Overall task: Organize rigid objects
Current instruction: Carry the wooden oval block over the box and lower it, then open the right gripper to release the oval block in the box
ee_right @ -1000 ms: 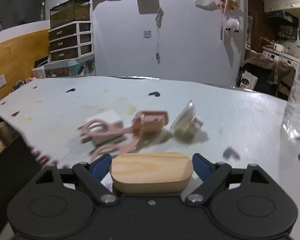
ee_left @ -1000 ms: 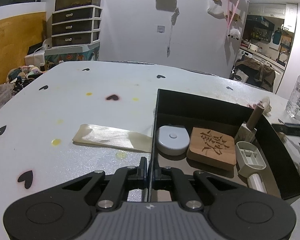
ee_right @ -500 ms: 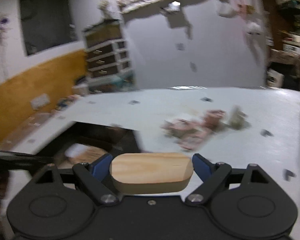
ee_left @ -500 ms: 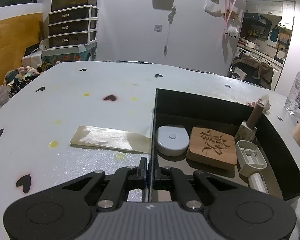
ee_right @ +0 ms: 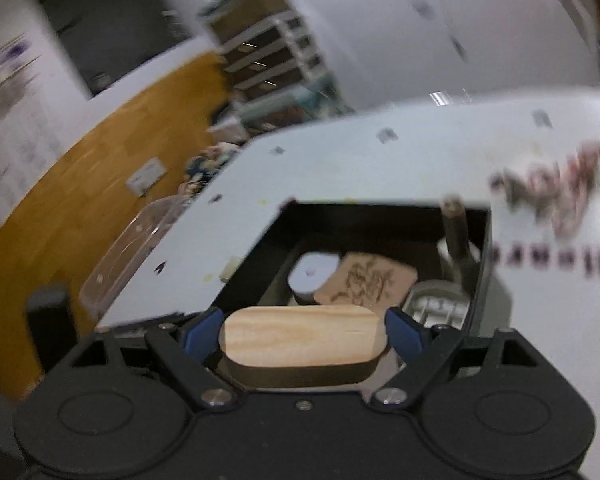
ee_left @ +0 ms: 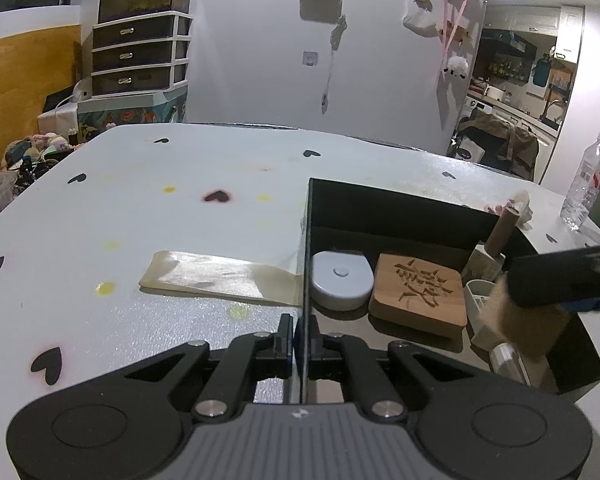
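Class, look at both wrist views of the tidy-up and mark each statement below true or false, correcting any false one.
1. The right gripper holds an oval wooden block. True.
2. The left gripper hangs open in the air. False: it is shut on the black box's wall.
3. The carved wooden tile lies inside the box. True.
4. The grey round case lies on the table outside the box. False: it lies in the box, beside the tile.

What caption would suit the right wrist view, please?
Right gripper carrying an oval wooden block above the black storage box.
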